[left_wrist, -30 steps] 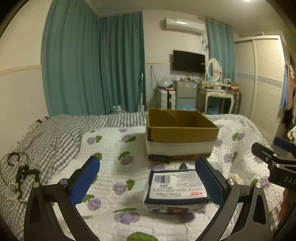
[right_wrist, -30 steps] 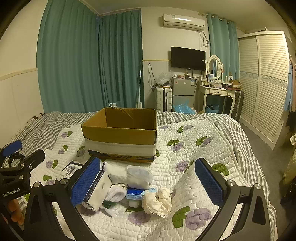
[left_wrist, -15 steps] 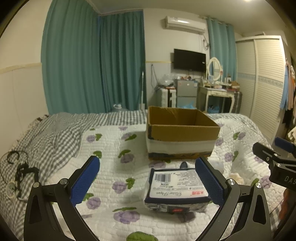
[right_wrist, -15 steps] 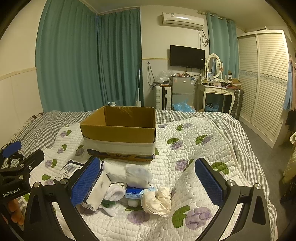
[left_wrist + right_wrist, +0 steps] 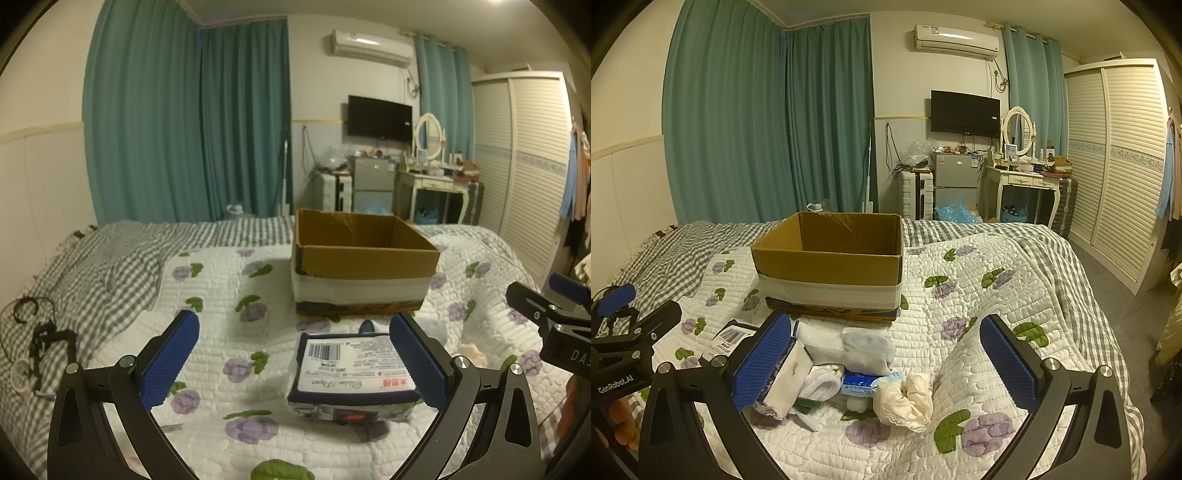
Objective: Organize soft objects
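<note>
Both claws spread, empty: left claw (image 5: 293,363) over the tissue pack (image 5: 352,376), right claw (image 5: 886,363) over the sock pile (image 5: 849,363). Beyond, cardboard box (image 5: 831,266) on the bed (image 5: 979,295) appears empty; sorting not yet started.

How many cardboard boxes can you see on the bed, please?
1: the box sits open mid-bed, beyond the soft items, behind the tissue pack. Its floor is hidden.

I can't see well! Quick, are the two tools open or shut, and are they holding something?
Left tool: open, holding nothing; the tissue pack lies on the bed between its fingers.
Right tool: open, holding nothing, above the soft pile.
</note>
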`<action>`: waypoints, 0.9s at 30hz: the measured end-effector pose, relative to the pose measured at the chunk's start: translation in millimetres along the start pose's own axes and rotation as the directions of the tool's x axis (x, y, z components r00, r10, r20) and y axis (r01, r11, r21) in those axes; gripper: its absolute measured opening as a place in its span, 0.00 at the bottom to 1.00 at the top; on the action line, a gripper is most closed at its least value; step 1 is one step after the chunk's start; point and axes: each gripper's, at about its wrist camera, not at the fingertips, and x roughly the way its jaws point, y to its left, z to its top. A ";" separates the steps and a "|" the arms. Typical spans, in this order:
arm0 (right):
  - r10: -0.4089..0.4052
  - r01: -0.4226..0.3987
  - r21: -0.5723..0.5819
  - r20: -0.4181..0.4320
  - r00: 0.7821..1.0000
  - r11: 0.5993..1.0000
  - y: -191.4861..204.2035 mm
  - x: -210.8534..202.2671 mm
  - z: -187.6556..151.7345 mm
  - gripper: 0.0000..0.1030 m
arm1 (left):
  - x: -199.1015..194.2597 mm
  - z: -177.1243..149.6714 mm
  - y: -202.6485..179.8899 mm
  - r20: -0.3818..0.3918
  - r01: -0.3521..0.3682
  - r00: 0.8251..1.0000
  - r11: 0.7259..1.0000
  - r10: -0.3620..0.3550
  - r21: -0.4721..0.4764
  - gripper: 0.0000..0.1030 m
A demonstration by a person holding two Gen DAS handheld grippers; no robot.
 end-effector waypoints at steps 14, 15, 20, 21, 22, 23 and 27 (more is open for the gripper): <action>0.023 -0.023 0.000 0.023 0.999 1.000 0.6 -12.6 7.5 1.00 | -3.1 -2.3 -8.1 -0.005 0.019 1.000 1.000 -0.019 0.019 1.00; 0.024 -0.024 0.000 0.023 0.999 1.000 -0.4 -13.7 8.5 1.00 | -3.2 -2.4 -8.2 -0.005 0.020 1.000 1.000 -0.020 0.017 1.00; 0.022 -0.022 -0.008 -0.002 1.000 1.000 -7.5 -14.5 17.3 1.00 | -2.6 3.7 -6.0 -0.009 0.020 1.000 1.000 -0.020 -0.005 1.00; 0.017 -0.017 -0.019 -0.015 1.000 1.000 -9.2 -12.4 19.6 1.00 | -1.6 5.9 -5.1 -0.014 0.017 1.000 1.000 -0.017 -0.009 1.00; 0.012 -0.013 -0.032 -0.028 1.000 0.999 -10.5 -9.4 20.6 1.00 | 1.2 6.4 -5.8 -0.024 0.016 1.000 1.000 -0.016 -0.015 1.00; 0.006 -0.007 -0.043 -0.038 0.999 0.999 -12.0 -6.6 20.5 1.00 | 4.0 7.8 -5.8 -0.035 0.017 0.999 1.000 -0.018 -0.018 1.00; -0.010 0.001 -0.080 -0.115 0.993 0.997 -19.6 15.4 13.7 1.00 | 22.3 0.8 -10.0 -0.112 0.038 0.993 0.999 -0.042 -0.037 1.00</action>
